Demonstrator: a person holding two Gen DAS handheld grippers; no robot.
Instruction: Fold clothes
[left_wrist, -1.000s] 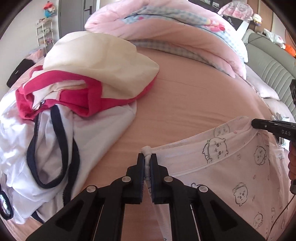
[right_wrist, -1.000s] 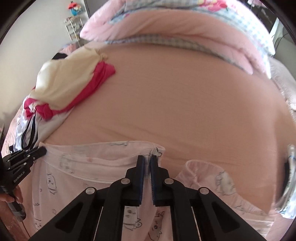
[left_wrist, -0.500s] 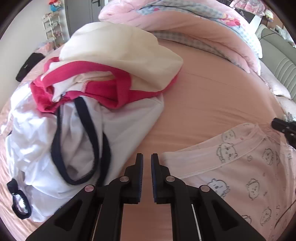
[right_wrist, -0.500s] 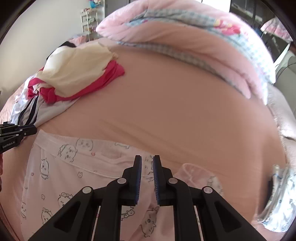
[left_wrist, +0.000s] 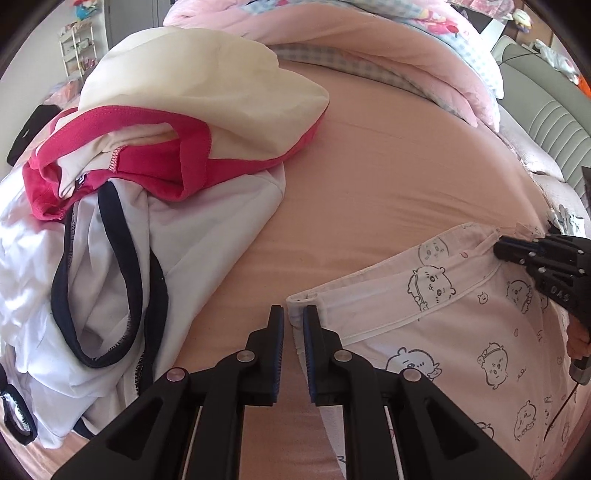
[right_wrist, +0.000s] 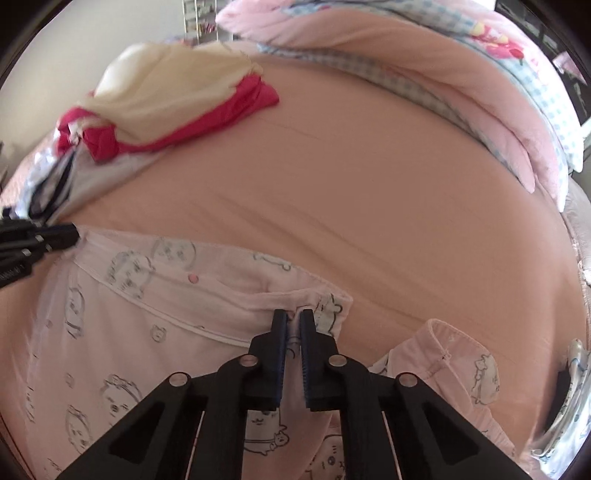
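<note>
A pale pink pyjama garment with cartoon prints lies flat on the pink bed sheet. My left gripper stands at its near left corner, jaws a narrow slot apart. The white hem corner lies in that gap, and I see no pinch on it. In the right wrist view my right gripper is shut on a small fold of the same garment's top edge, beside its right corner. Each view shows the other gripper at the far end of that edge: the right gripper and the left gripper.
A pile of clothes sits left: a cream piece, a magenta one, a white one with navy trim. A rolled pink duvet lies behind. A second pink printed piece lies right. A hand shows.
My left gripper let go of the hem corner, swung left off it, and is back with the corner in its gap. My right gripper opened briefly and shut again on the top edge.
</note>
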